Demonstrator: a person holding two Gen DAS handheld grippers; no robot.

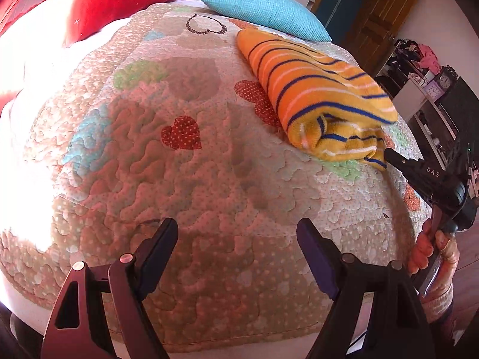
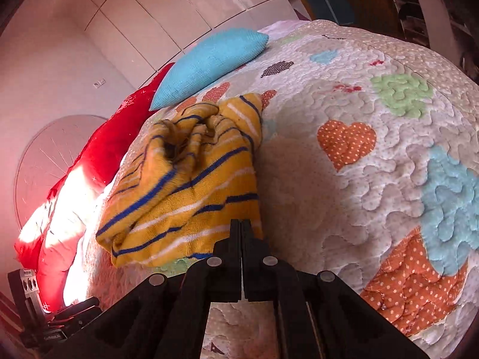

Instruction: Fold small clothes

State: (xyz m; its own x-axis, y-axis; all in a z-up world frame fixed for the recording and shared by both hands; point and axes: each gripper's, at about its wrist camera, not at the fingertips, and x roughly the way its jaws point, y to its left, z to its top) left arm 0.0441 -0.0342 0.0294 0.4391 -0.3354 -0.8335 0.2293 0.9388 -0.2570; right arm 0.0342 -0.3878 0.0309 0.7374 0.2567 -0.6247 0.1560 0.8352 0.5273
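Striped jumper (image 2: 182, 191) first — orange-yellow knit with blue and white bands, lying bunched and half-rolled on the quilted bed (image 2: 374, 155), just below the turquoise pillow (image 2: 209, 59). Right tool (image 2: 241, 224) now: its jaws are pressed together, tips sitting right at the near hem of the knit, and from the right wrist view I cannot say for sure whether a pinch of fabric is caught between them or whether they merely touch the edge. Seen from the left wrist, that same right tool (image 1: 389, 154) pokes in at the jumper's (image 1: 317, 95) lower corner, gripped by a hand (image 1: 431, 248). Left tool (image 1: 238, 233) stands wide, nothing between its pads, hovering over bare quilt (image 1: 179, 179) well to the side of the garment. Handling, as I judge it: soft, light, floppy, a bit grippy on the quilt — it'll sag and stretch rather than hold a line, so take it at a hem corner or shoulder seam, two points apart, not by the loose middle. Beyond it all, a red cushion (image 1: 119, 0) at the head of the bed and a dark wooden door (image 1: 380, 15) behind.
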